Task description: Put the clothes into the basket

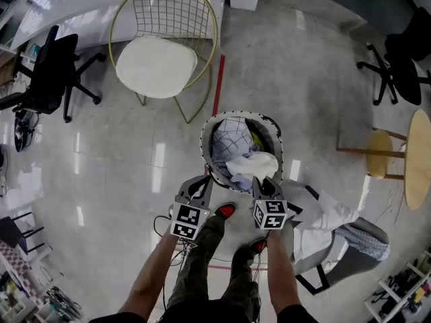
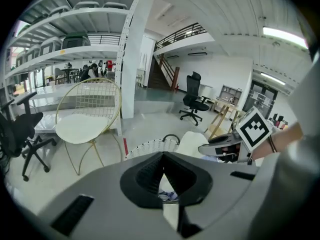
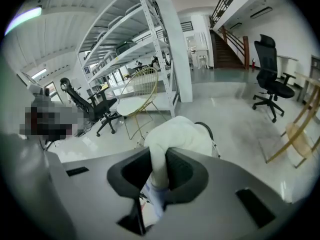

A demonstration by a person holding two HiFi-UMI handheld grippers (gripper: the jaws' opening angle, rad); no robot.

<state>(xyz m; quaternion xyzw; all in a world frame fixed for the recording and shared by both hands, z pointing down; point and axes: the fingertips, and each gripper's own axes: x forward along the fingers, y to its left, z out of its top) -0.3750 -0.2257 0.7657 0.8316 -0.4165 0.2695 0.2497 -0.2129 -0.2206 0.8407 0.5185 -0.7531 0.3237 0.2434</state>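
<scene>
A white wicker basket stands on the floor in front of my feet, with a blue-checked cloth and other clothes inside. My right gripper is shut on a white garment that hangs over the basket's near rim. In the right gripper view the white garment runs down between the jaws of the right gripper. My left gripper is shut and holds nothing, just left of the basket's near edge. The left gripper view looks past the left gripper at the basket and the white garment.
A grey chair at the right carries a white garment and a blue-checked one. A gold wire chair stands beyond the basket. Black office chairs sit at the far left and right. A wooden stool is at the right.
</scene>
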